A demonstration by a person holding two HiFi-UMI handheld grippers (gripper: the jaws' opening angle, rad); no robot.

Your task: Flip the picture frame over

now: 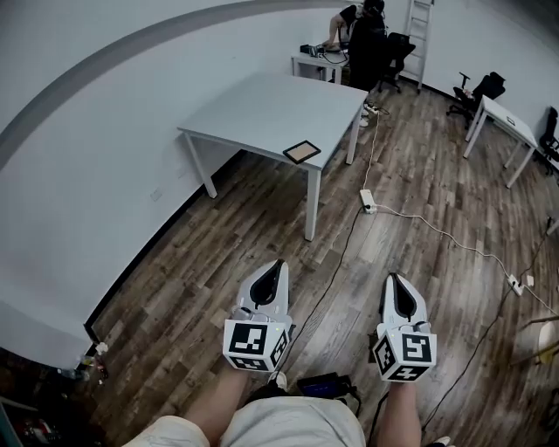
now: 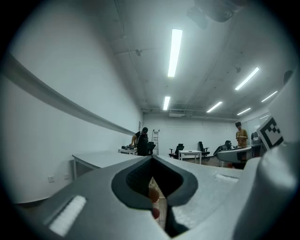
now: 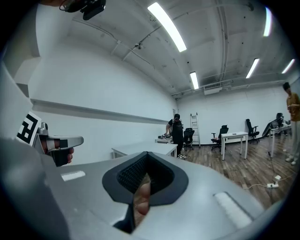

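A small dark picture frame (image 1: pixel 302 152) with a tan face lies flat near the front right corner of the light grey table (image 1: pixel 262 105). Both grippers are held low near the person's body, well short of the table and above the wooden floor. The left gripper (image 1: pixel 278 264) has its jaws together in a point with nothing between them. The right gripper (image 1: pixel 392 278) is the same, shut and empty. In the left gripper view the left gripper (image 2: pixel 152 159) points toward the table (image 2: pixel 101 159). The right gripper (image 3: pixel 146 154) faces the same table (image 3: pixel 140 149).
A white power strip (image 1: pixel 368 202) and its cables trail across the floor right of the table. A person (image 1: pixel 365 44) stands at a far desk beside a ladder (image 1: pixel 417 26). Office chairs and a white desk (image 1: pixel 507 118) stand at the right. A white wall runs along the left.
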